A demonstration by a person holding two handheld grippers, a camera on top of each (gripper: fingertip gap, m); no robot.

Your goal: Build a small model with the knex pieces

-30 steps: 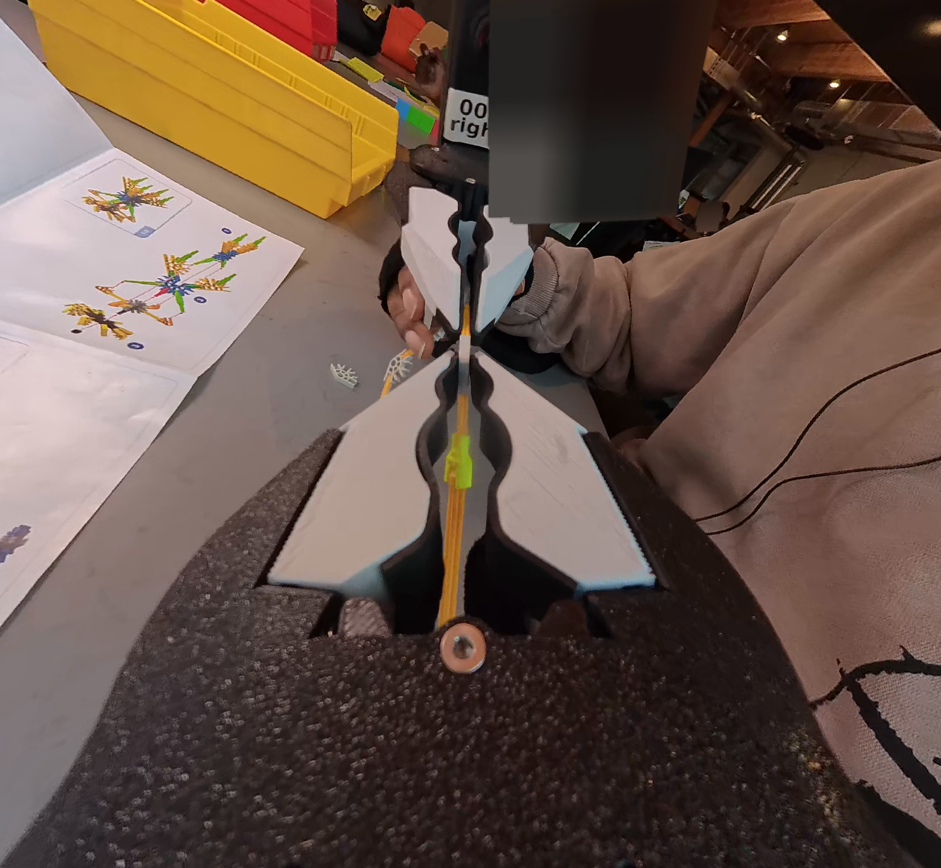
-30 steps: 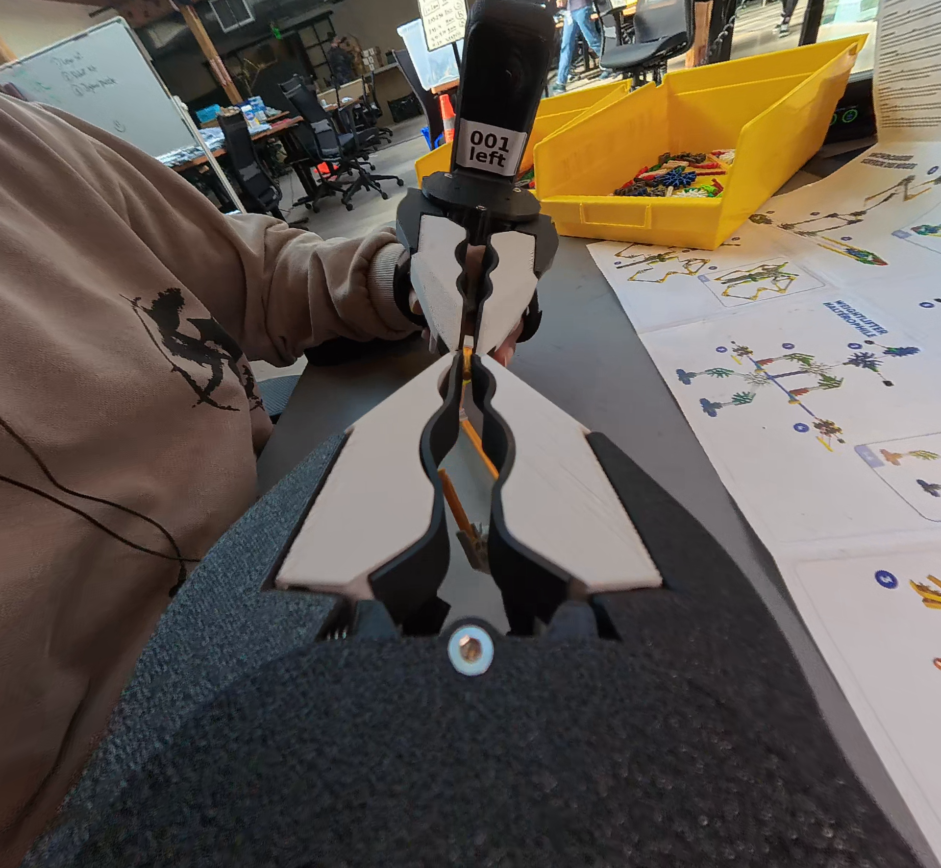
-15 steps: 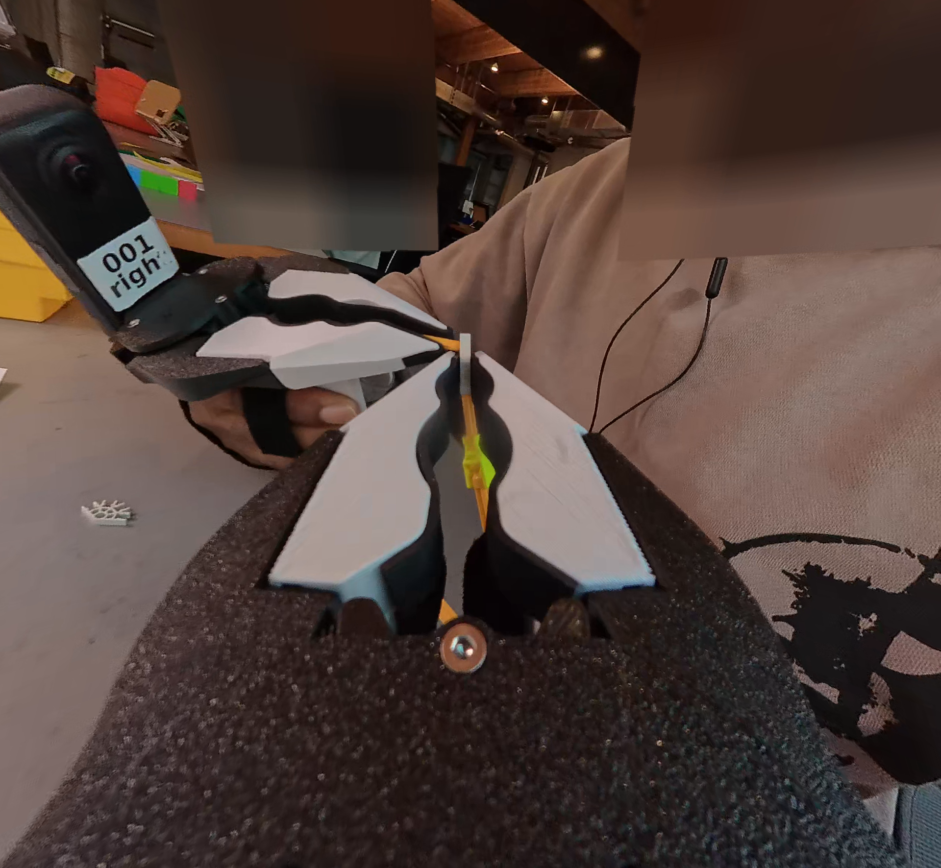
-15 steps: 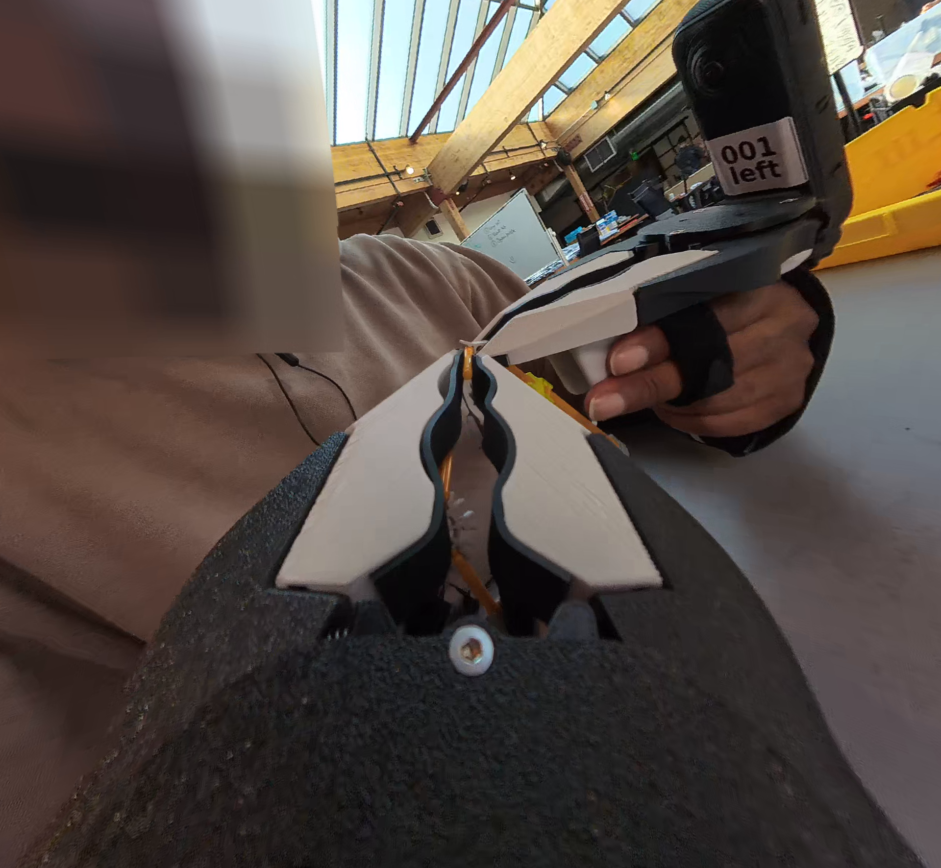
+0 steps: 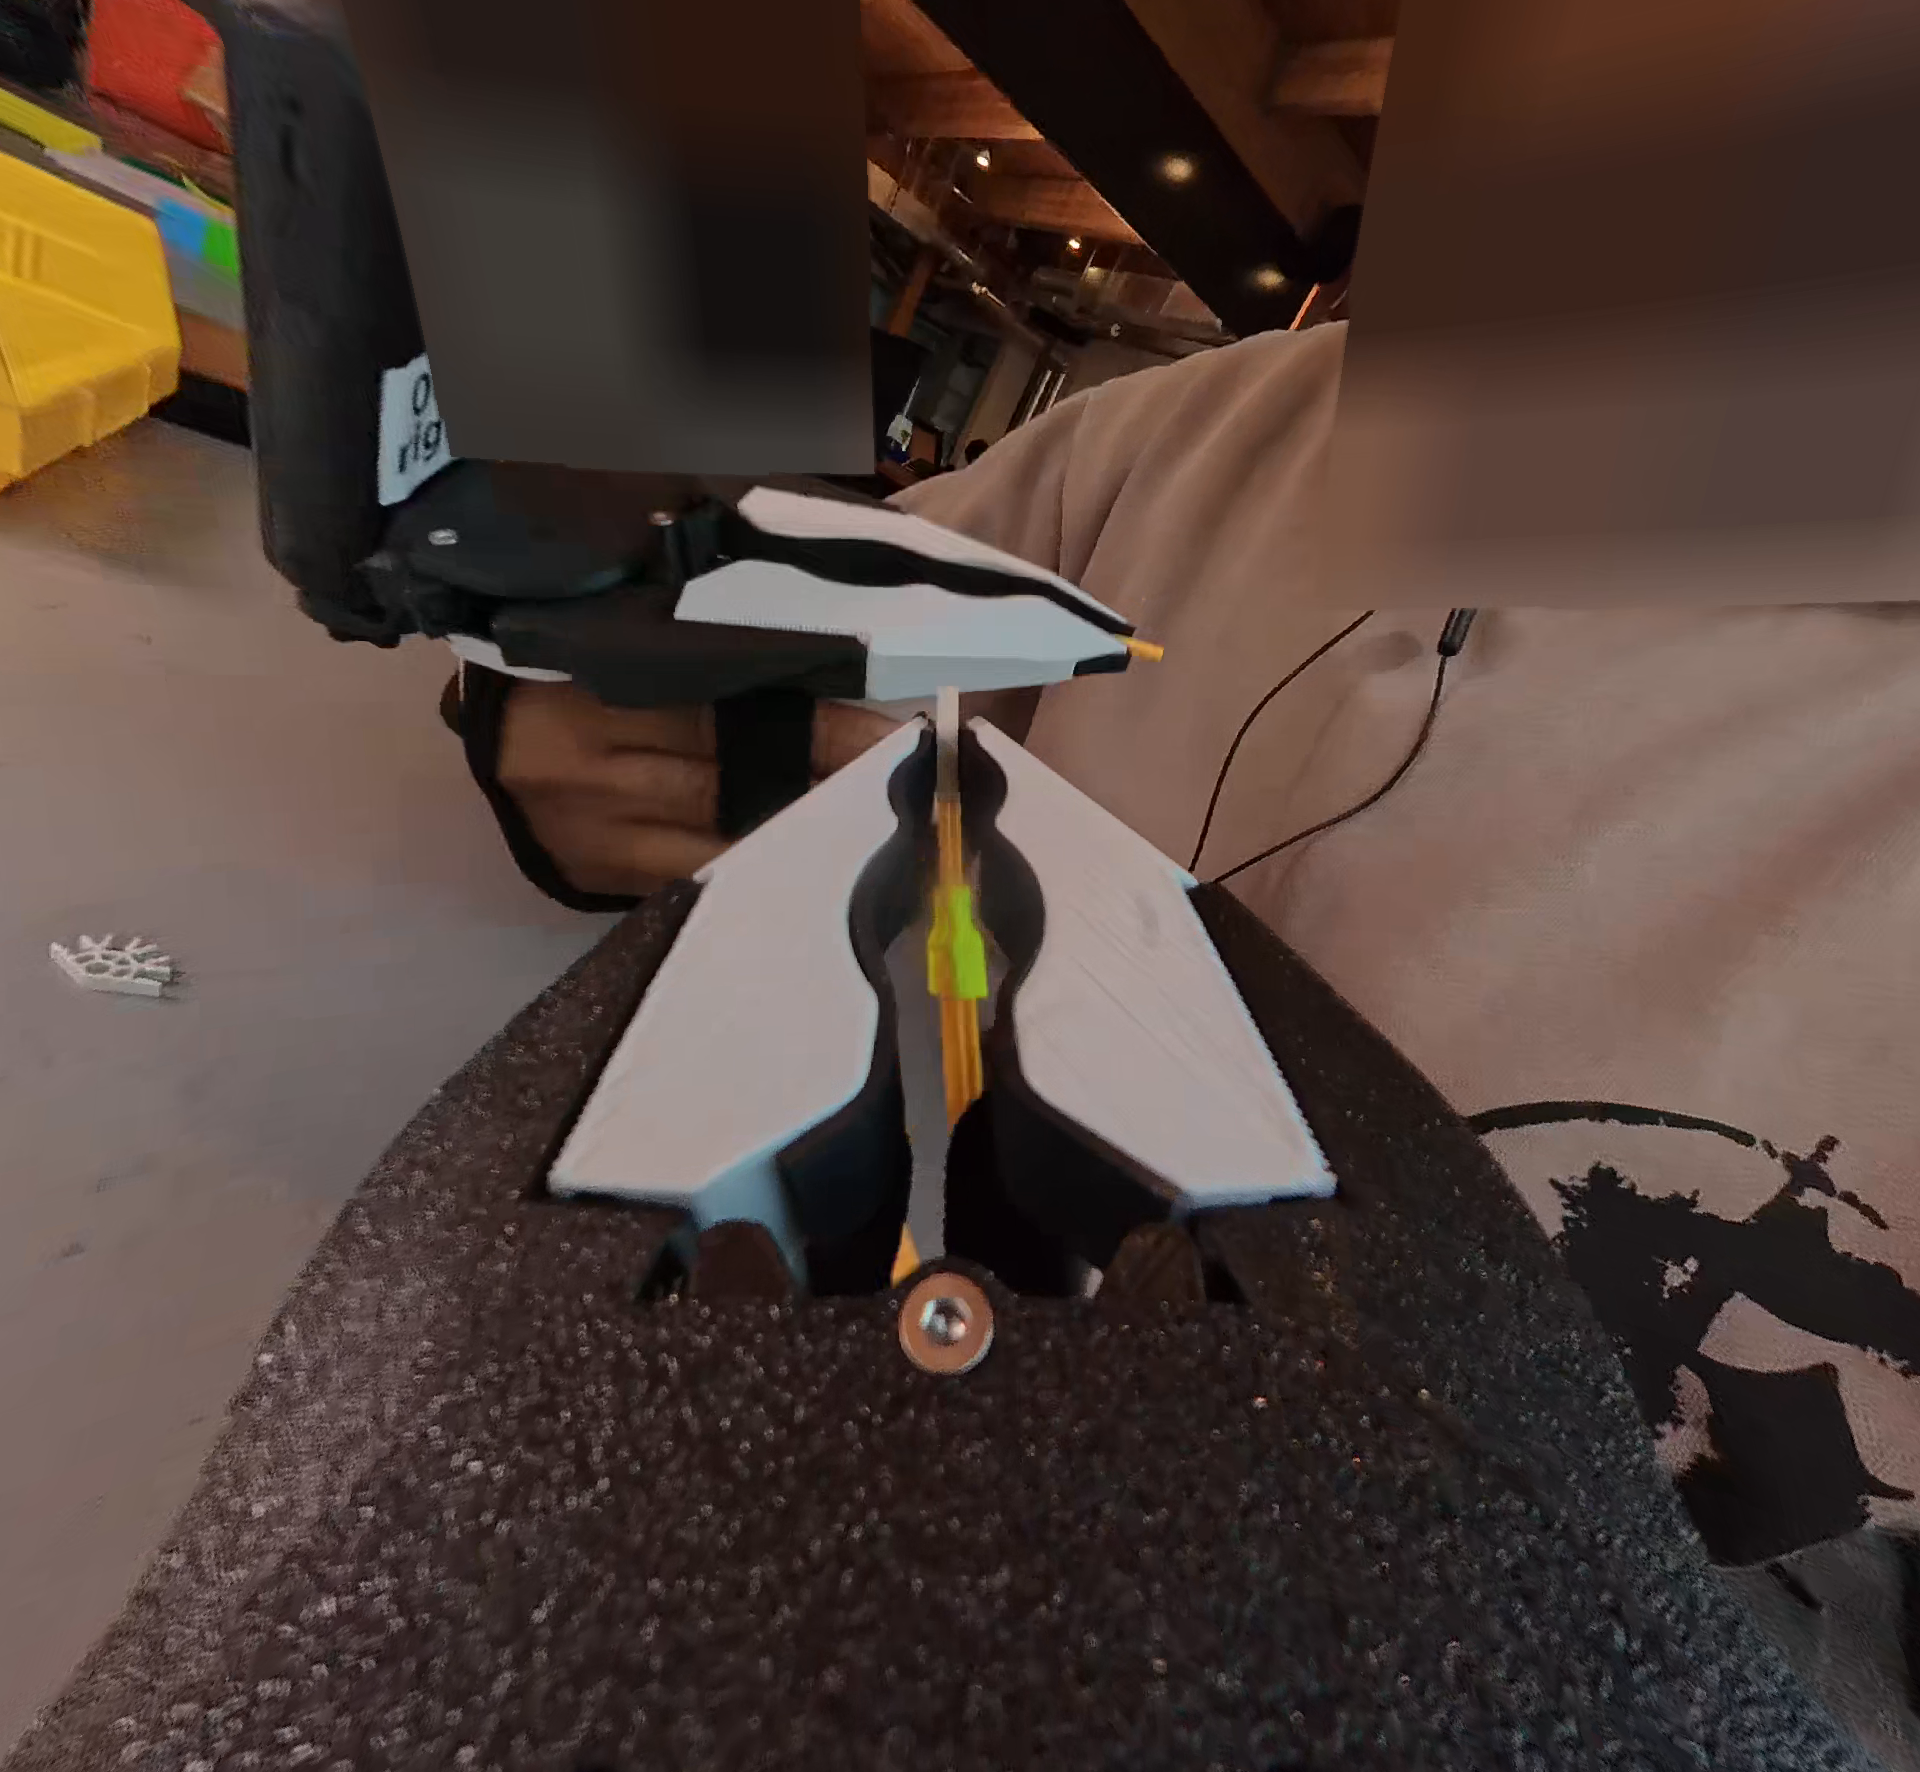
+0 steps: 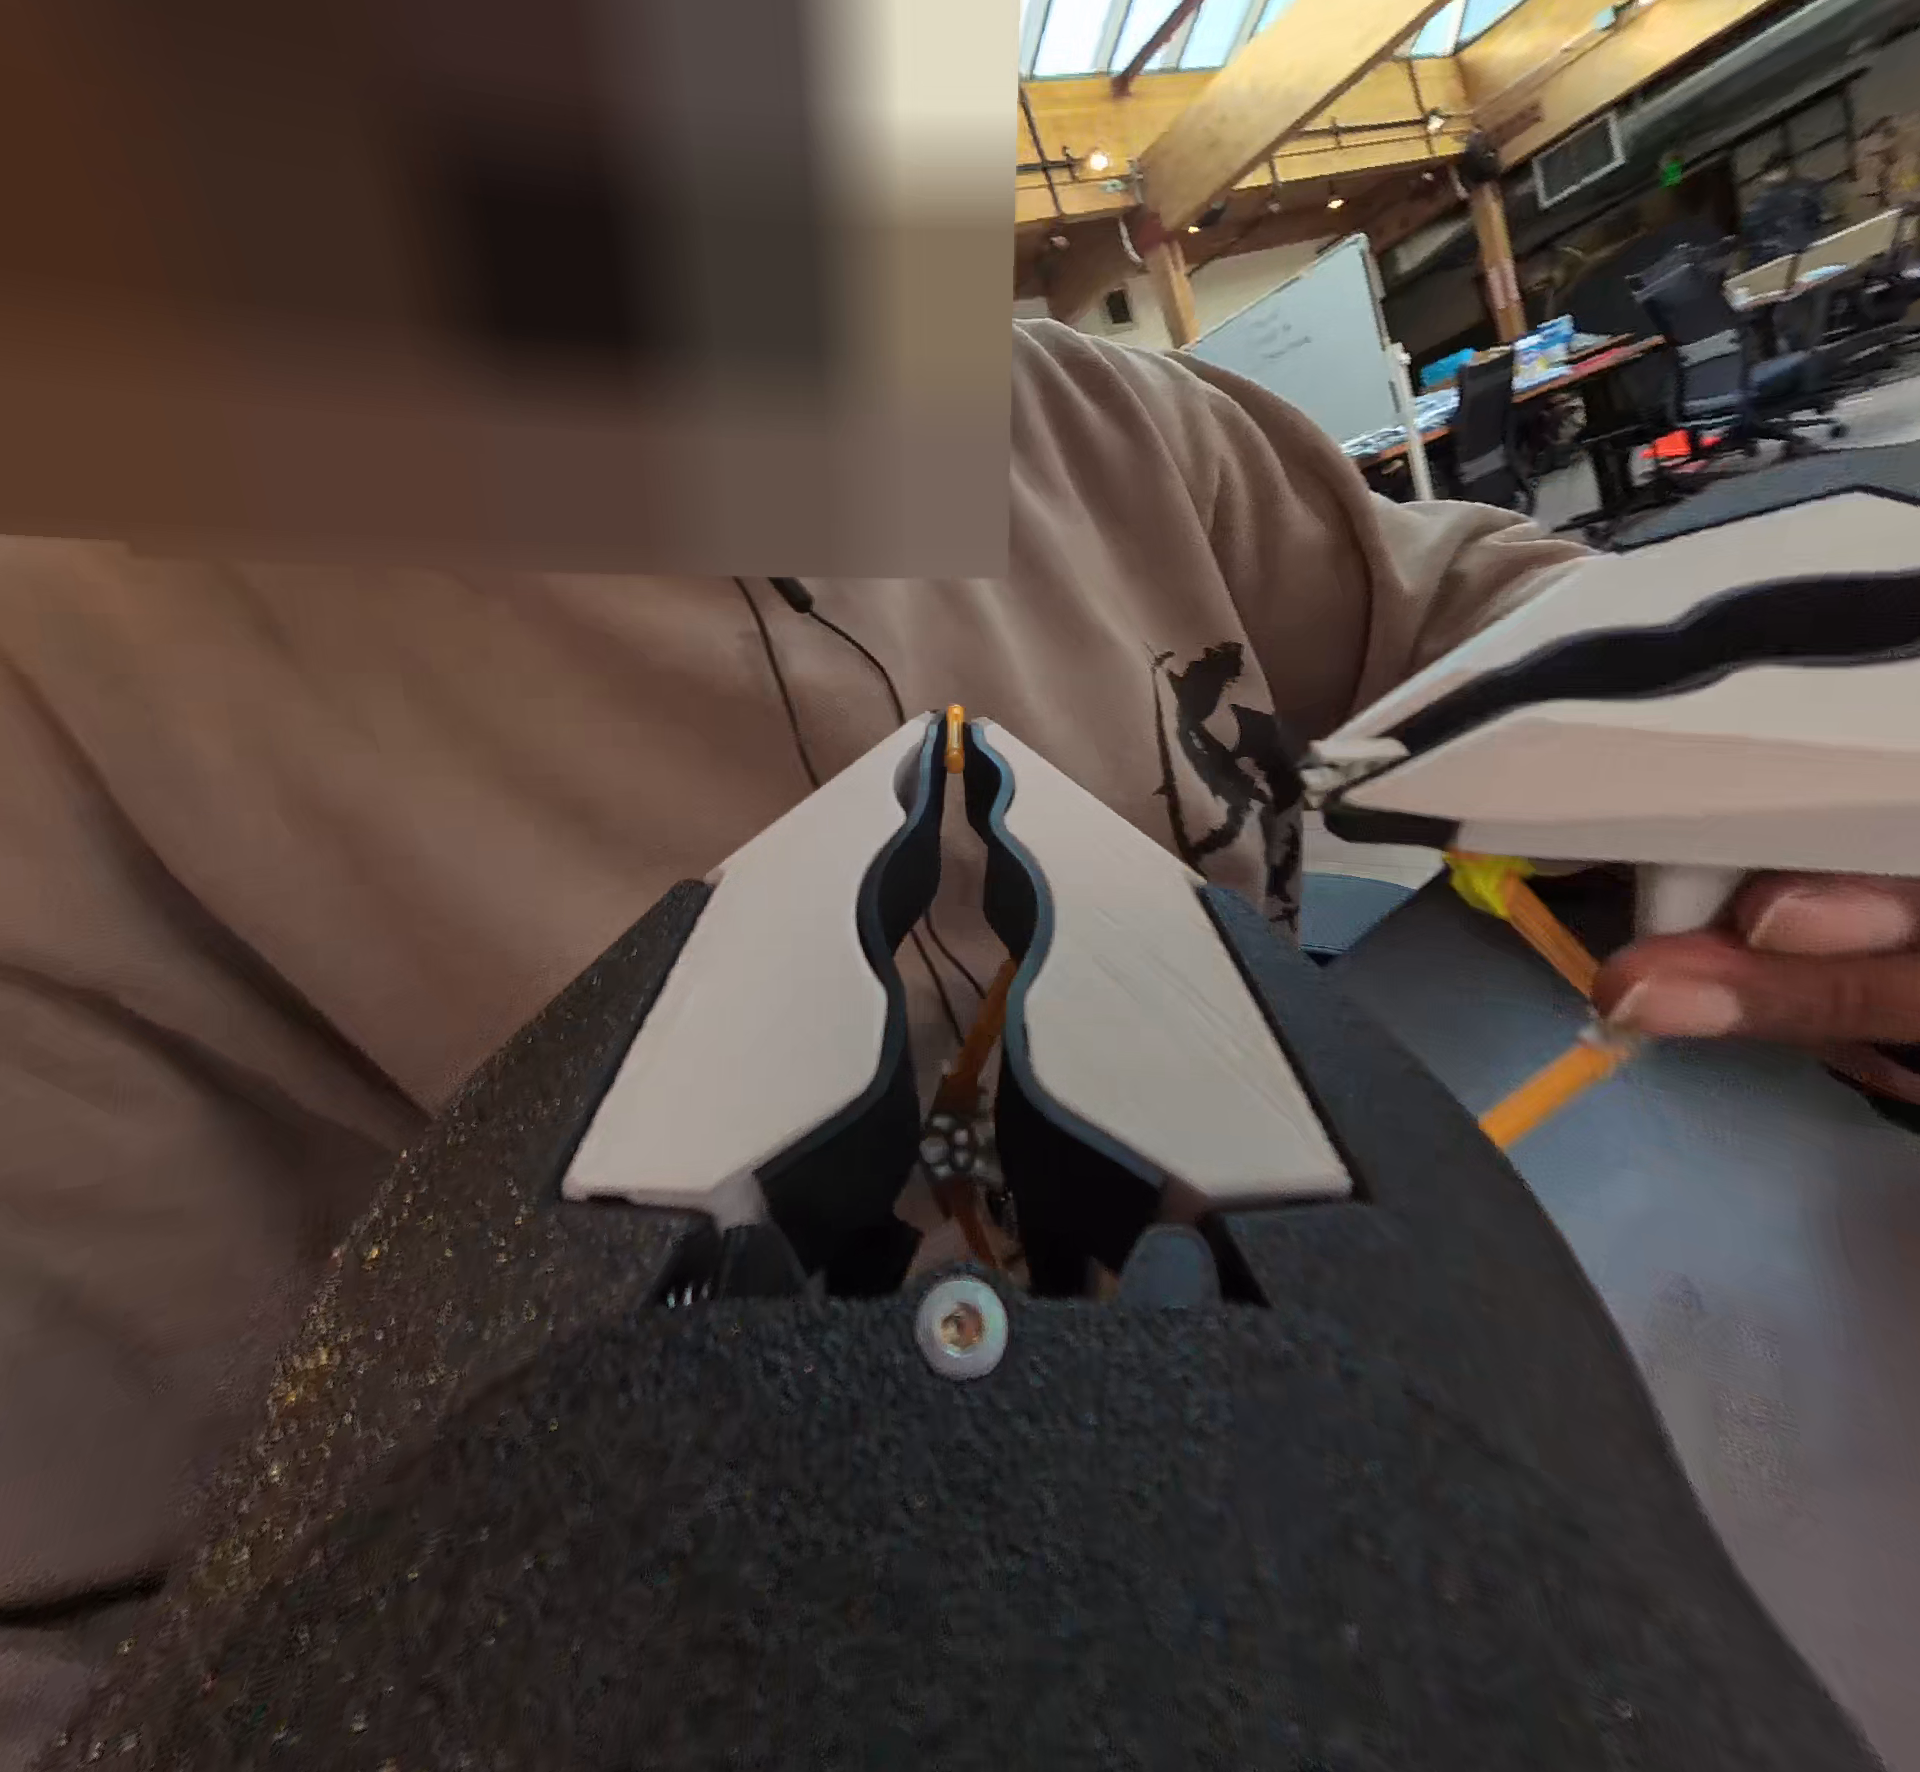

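The left tongs (image 5: 948,735) pinch an orange rod assembly (image 5: 954,1016) bearing a yellow-green clip (image 5: 956,943). Just beyond, the right tongs (image 5: 1117,652) lie crosswise, pressed together on an orange rod (image 6: 954,748). A white snowflake connector (image 5: 112,964) lies apart on the grey desk (image 5: 260,1047).

Two grippers: left (image 5: 948,735), right (image 6: 954,730), each closed on one orange rod (left rod (image 5: 954,1026); right rod (image 6: 954,748)). One yellow-green connector (image 5: 956,943) on the left rod. One white snowflake connector (image 5: 112,964) on the worktop (image 5: 260,1099). One yellow bin (image 5: 62,309). One person (image 5: 1558,839).
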